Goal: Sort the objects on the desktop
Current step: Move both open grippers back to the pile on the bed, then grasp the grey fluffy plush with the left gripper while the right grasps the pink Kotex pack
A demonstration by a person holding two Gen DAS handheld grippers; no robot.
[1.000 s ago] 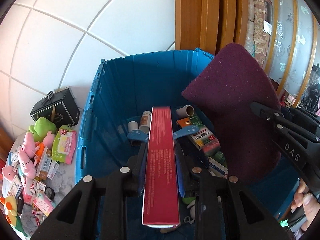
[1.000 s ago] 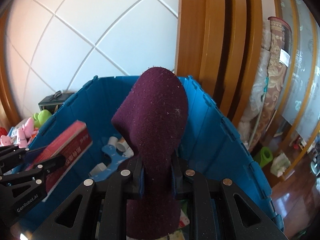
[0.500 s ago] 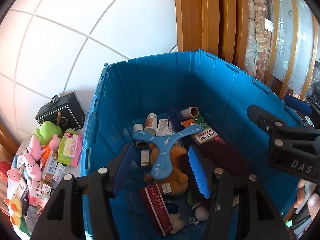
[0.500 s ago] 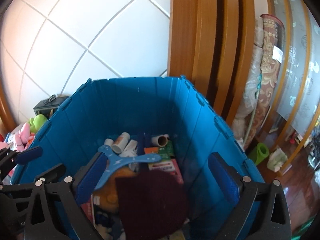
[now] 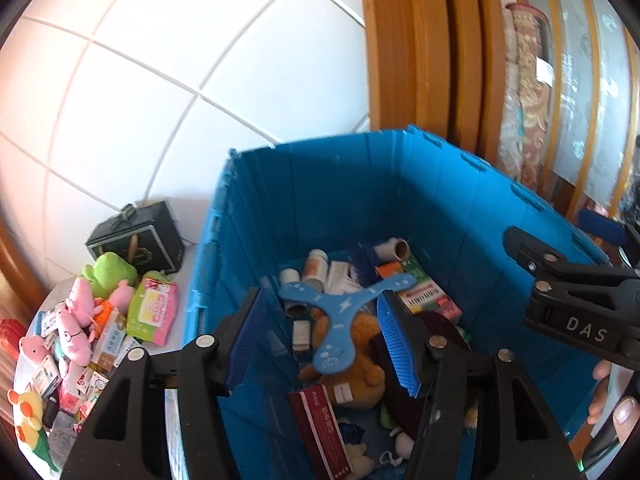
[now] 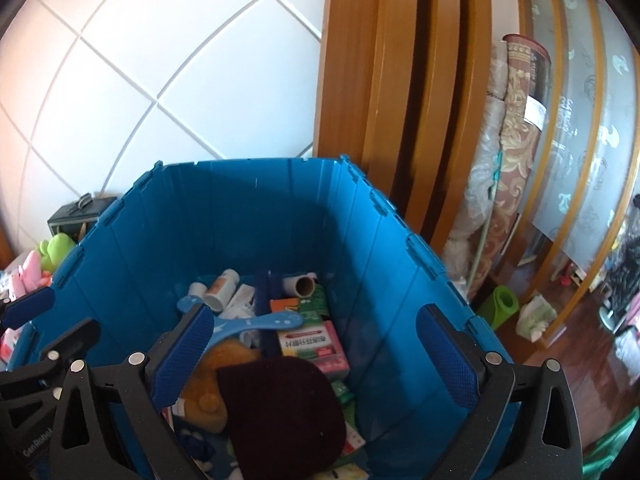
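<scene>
Jaws of both grippers stand wide apart, nothing between them. Left gripper (image 5: pixel 320 340) and right gripper (image 6: pixel 316 356) hang over the open blue crate (image 5: pixel 440 208). Crate contents: red box (image 5: pixel 320 428) lying flat at the near side, dark maroon hat (image 6: pixel 280 412) on top of the pile, 1 blue three-armed flyer (image 5: pixel 340 320) resting on an orange plush toy (image 5: pixel 360 364), pill bottles and medicine cartons toward the far wall. Left of the crate, on the surface (image 5: pixel 182 256): pink and green plush toys (image 5: pixel 92 300), wet-wipe pack (image 5: pixel 154 306), black case (image 5: pixel 136 240).
</scene>
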